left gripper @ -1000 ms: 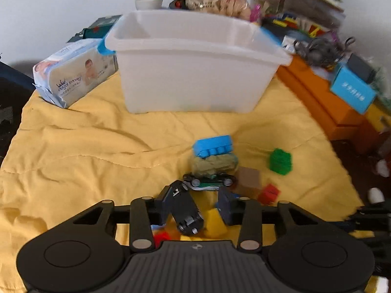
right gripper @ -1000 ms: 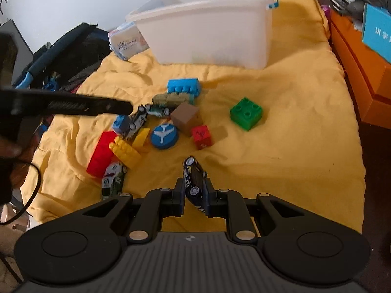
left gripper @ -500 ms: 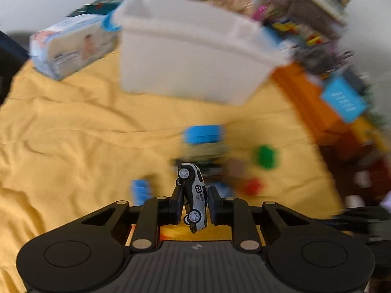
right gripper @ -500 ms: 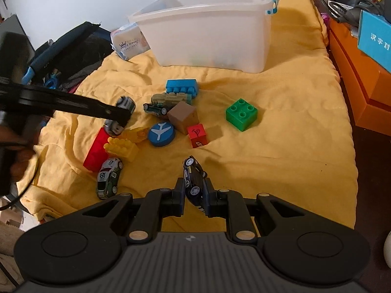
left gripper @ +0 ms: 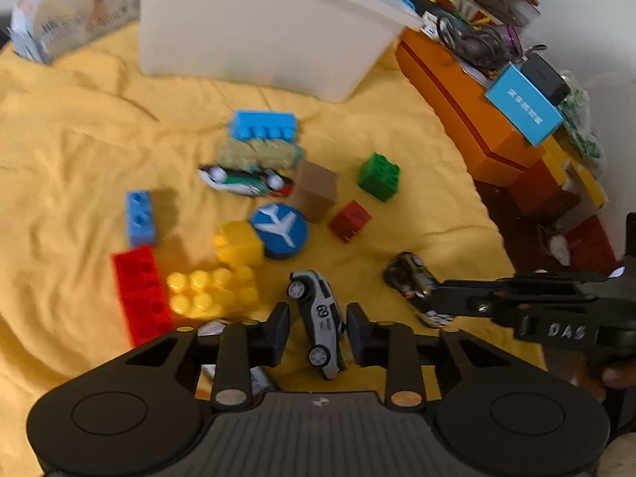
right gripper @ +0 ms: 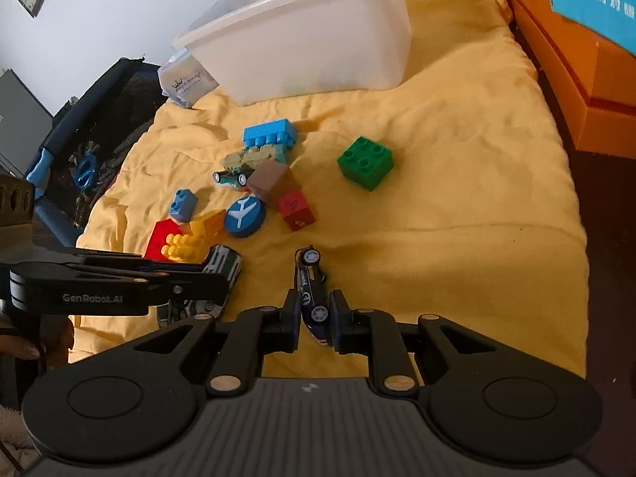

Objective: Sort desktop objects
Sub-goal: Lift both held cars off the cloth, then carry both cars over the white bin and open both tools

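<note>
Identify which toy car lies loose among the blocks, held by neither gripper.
The green-and-white car, lying beside the olive block. The silver car sits between the left gripper's fingers; the dark car is clamped in the right gripper.

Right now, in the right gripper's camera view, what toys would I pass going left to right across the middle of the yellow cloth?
Small blue brick → airplane disc → red cube → green block.

Soft, even daylight; the yellow cloth (left gripper: 71,151) reads bright, shadows faint. The left wrist view is motion-blurred (right sharper), and fisheye bending darkens both frames' corners.
</note>
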{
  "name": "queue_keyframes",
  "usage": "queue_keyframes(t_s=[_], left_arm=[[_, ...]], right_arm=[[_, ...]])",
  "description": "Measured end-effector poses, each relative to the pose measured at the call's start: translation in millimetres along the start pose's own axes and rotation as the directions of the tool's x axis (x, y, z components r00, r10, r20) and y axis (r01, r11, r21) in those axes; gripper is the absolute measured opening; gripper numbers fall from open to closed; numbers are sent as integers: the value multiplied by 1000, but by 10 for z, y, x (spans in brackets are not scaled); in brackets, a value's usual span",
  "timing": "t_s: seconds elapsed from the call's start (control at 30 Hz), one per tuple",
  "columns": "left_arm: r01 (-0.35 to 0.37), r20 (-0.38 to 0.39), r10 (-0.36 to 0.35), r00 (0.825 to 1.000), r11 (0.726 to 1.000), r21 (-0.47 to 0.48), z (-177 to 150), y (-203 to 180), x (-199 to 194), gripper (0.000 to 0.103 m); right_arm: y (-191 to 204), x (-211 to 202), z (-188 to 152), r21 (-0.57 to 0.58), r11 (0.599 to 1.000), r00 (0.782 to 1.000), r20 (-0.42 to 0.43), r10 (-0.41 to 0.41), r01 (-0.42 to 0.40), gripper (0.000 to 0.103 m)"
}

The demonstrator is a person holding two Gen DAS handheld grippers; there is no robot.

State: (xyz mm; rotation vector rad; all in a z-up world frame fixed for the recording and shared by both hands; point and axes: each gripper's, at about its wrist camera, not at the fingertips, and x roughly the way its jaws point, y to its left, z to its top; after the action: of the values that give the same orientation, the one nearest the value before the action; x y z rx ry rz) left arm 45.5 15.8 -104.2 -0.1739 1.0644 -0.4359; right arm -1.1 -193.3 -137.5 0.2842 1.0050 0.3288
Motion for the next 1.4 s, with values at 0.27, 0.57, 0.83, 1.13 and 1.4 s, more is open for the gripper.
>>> queue_keyframes(t_s=[0.27, 0.57, 0.83, 1.13, 1.4], left_arm=[[-185, 126, 167, 978, 971, 152, -45, -128, -360, 62], [-195, 51, 188, 981, 962, 193, -61, -330, -139, 63], [-135, -9, 139, 990, 976, 173, -115, -286, 70, 35], [-102, 51, 94, 994, 975, 196, 39, -256, -215, 30], [-122, 284, 57, 957, 969, 216, 695, -270, -894, 31]], right_arm=[[-181, -66, 86, 40, 999, 999, 27, -35, 34, 29], [200, -79, 40, -264, 957, 992, 62, -109, 122, 43], [288, 242, -164, -381, 906, 980, 12, -197, 187, 45], [477, 56, -43, -413, 890, 981, 54, -187, 193, 32], [671, -412, 583, -387, 884, 948, 274, -162, 263, 32]])
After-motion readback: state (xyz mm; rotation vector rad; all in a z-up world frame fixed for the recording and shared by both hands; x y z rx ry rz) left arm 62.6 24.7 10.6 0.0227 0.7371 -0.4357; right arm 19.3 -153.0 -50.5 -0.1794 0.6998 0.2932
